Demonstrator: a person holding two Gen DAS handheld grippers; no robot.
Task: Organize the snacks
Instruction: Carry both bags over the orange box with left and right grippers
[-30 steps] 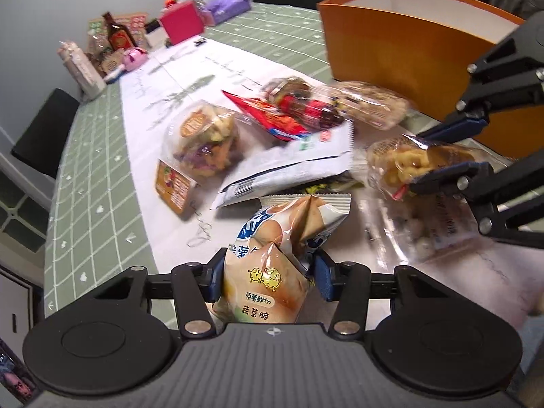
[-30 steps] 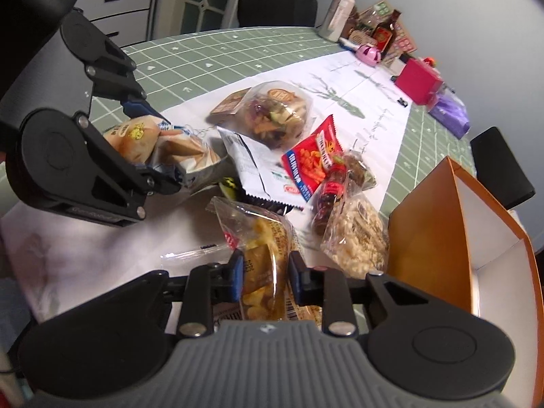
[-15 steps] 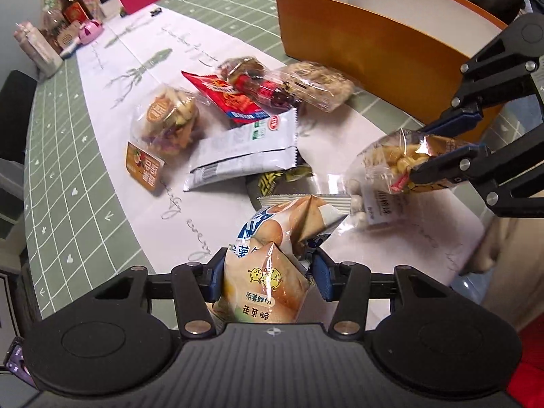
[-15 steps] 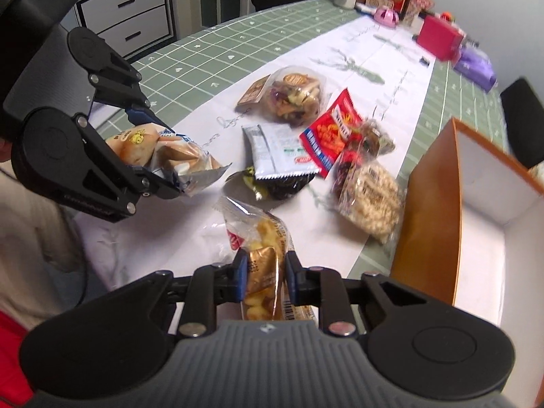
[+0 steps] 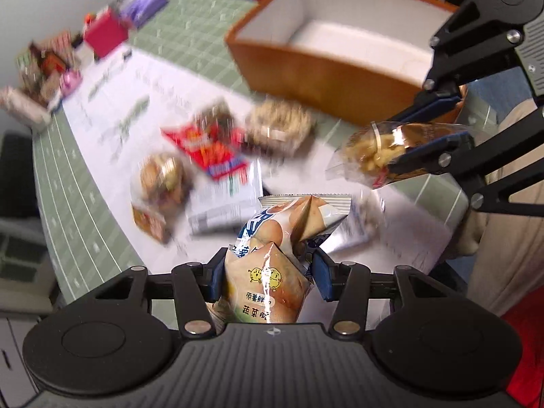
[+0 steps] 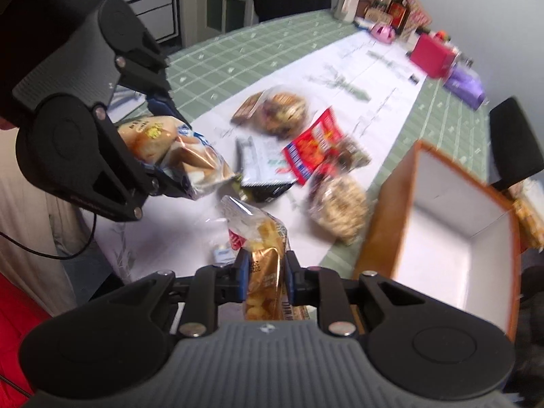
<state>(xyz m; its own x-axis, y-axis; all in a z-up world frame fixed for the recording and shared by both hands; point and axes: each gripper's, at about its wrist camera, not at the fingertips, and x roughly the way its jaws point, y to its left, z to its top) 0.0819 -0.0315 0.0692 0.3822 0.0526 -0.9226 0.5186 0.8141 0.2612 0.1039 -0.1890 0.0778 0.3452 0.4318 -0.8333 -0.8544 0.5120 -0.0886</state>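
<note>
My left gripper (image 5: pixel 268 272) is shut on a beige chip bag (image 5: pixel 289 224) printed with cartoon potatoes, held above the table. In the right wrist view the left gripper (image 6: pixel 176 149) shows at the left with the chip bag (image 6: pixel 190 156). My right gripper (image 6: pixel 267 273) is shut on a clear bag of yellow puffed snacks (image 6: pixel 261 234), also lifted. From the left wrist camera the right gripper (image 5: pixel 425 129) and the puffed snack bag (image 5: pixel 374 149) hang at the right. An orange box (image 5: pixel 323 78) with a white inside stands behind; the orange box (image 6: pixel 384 224) is at the right.
On the white runner lie a red packet (image 6: pixel 309 153), a white-grey packet (image 6: pixel 261 163), a clear bag of mixed snacks (image 6: pixel 282 112) and a bag of pale clusters (image 6: pixel 340 207). A pink box (image 6: pixel 431 57) and bottles (image 6: pixel 394 6) crowd the far end. A black chair (image 6: pixel 516 139) stands beyond.
Both grippers have risen with their bags, so the table looks farther below. The orange box's white inside has come into view. The right jaws have narrowed slightly on the snack bag.
</note>
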